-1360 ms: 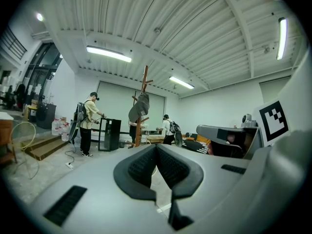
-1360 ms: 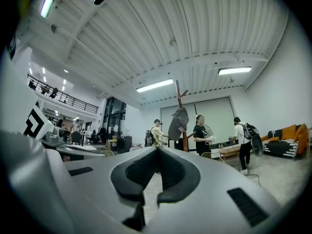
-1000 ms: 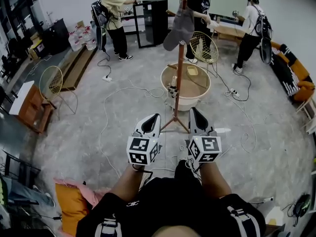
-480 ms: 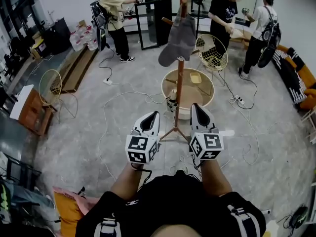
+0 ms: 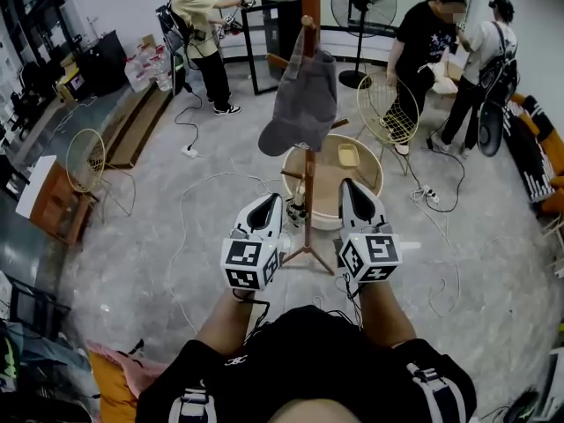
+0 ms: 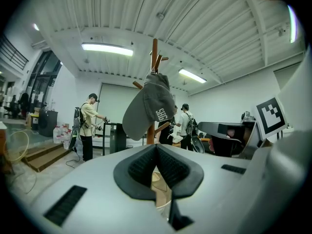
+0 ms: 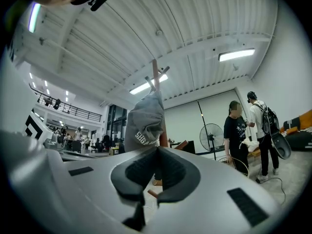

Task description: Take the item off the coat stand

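Observation:
A grey cap (image 5: 298, 104) hangs from a peg high on the wooden coat stand (image 5: 307, 203), whose tripod feet stand on the floor just ahead of me. Both grippers are held side by side below the cap and short of it. My left gripper (image 5: 269, 204) is shut and holds nothing. My right gripper (image 5: 346, 188) is also shut and empty. In the left gripper view the cap (image 6: 148, 108) hangs above the closed jaws of the left gripper (image 6: 156, 147), with white lettering on its side. In the right gripper view the cap (image 7: 145, 121) shows just above the right gripper (image 7: 157, 150).
A round wooden tub (image 5: 361, 176) sits right behind the stand's base. Cables (image 5: 198, 192) trail over the floor. A wire chair (image 5: 388, 108), a fan (image 5: 364, 5) and two people (image 5: 427, 51) are at the back right. Another person (image 5: 204, 38) stands back left by a black cabinet (image 5: 284, 26).
The cap and stand have come lower and nearer in the head view. Both grippers kept shut and side by side. The people at the back right shifted rightward in the view.

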`<act>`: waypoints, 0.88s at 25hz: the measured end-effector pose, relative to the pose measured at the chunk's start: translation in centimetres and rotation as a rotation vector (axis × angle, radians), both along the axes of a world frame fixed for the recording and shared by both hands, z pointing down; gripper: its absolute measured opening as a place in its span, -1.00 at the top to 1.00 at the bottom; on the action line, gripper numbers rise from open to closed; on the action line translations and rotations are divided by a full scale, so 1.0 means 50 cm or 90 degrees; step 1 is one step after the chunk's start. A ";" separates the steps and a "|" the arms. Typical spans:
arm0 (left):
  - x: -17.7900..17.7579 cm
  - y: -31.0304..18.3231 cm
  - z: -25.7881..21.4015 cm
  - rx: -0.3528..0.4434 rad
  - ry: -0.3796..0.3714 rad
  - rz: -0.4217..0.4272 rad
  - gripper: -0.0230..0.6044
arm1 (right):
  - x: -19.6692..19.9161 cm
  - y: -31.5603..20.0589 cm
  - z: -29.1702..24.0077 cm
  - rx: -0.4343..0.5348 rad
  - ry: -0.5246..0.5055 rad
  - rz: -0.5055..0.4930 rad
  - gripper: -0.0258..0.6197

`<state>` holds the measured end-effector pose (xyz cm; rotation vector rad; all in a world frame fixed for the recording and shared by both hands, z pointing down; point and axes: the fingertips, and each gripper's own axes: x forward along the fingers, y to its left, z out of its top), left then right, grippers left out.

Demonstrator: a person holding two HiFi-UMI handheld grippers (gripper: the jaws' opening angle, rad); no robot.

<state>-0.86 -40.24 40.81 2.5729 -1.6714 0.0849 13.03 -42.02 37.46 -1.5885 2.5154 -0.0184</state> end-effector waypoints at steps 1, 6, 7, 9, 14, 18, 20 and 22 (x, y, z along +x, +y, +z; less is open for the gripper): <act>0.001 -0.012 0.003 -0.002 0.001 -0.005 0.88 | 0.002 -0.015 0.000 -0.001 -0.002 -0.004 0.87; -0.019 -0.058 0.017 -0.024 -0.006 -0.015 0.88 | -0.015 -0.079 0.001 -0.016 -0.015 -0.017 0.87; -0.025 -0.074 0.018 -0.027 -0.007 -0.017 0.88 | -0.019 -0.094 -0.002 -0.015 -0.015 -0.017 0.87; -0.036 -0.101 0.019 -0.031 -0.010 -0.018 0.88 | -0.027 -0.119 -0.006 -0.013 -0.014 -0.014 0.87; -0.067 -0.125 0.004 -0.021 -0.010 -0.013 0.88 | -0.025 -0.125 -0.042 0.012 -0.043 0.001 0.87; -0.077 -0.133 0.015 -0.025 -0.014 -0.005 0.88 | -0.022 -0.121 -0.104 0.064 -0.102 -0.038 0.44; -0.079 -0.134 0.019 -0.027 -0.014 -0.003 0.88 | -0.024 -0.120 -0.135 0.087 -0.113 -0.060 0.22; -0.085 -0.129 0.012 -0.023 -0.012 -0.003 0.88 | -0.031 -0.117 -0.170 0.110 -0.118 -0.081 0.01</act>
